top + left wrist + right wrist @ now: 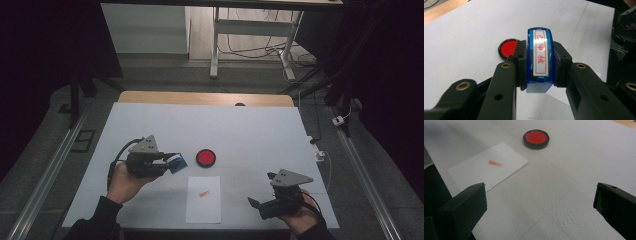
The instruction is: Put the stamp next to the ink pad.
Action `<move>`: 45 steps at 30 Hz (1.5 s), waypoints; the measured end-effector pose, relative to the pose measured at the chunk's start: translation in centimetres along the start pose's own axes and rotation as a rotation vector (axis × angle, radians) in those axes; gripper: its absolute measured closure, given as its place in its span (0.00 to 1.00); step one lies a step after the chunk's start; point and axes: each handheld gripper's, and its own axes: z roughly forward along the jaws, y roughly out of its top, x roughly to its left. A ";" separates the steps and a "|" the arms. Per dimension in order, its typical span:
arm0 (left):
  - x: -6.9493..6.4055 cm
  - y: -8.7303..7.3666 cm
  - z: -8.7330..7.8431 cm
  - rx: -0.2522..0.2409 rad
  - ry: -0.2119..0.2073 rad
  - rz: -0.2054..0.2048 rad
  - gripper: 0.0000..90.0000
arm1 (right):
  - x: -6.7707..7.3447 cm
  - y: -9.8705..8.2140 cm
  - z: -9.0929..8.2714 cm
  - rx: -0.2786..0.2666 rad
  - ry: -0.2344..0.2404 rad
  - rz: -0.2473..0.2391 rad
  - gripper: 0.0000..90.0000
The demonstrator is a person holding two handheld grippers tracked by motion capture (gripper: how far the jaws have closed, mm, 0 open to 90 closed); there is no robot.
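Left gripper (539,65) clamped on blue translucent plastic stamp (540,57), beside round red ink pad (205,158); right gripper (540,202) gaping, empty, near stamped white paper sheet (203,199) on white bench (250,130).

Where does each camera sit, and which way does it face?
High view: above the table, looking down; both hands, left gripper, right gripper.
Left gripper view: along jaws clamping the blue stamp.
Right gripper view: between open jaws toward the stamped paper.
Shared: red ink pad.
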 end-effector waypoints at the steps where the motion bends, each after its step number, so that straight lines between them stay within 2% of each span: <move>1: 0.1 -0.1 0.0 0.002 0.007 -0.002 0.77 | 0.0 -0.1 -0.1 0.002 -0.008 0.004 0.00; 10: 1.2 -0.8 -0.3 0.001 0.047 -0.039 0.77 | -0.7 -1.1 -0.8 0.019 -0.067 0.038 0.00; 14: 1.6 -1.1 -0.5 -0.008 0.056 -0.058 0.77 | -1.0 -1.5 -1.2 0.022 -0.080 0.063 0.00; 20: 2.1 -1.6 -0.5 -0.006 0.077 -0.083 0.77 | -1.2 -2.1 -1.7 0.036 -0.098 0.076 0.00; 34: 3.3 -3.0 0.1 0.048 0.158 -0.113 0.77 | -1.3 -2.9 -2.5 0.037 -0.125 0.101 0.00; 45: 4.3 -4.1 1.1 0.095 0.192 -0.133 0.77 | -1.5 -3.2 -3.1 0.029 -0.132 0.134 0.00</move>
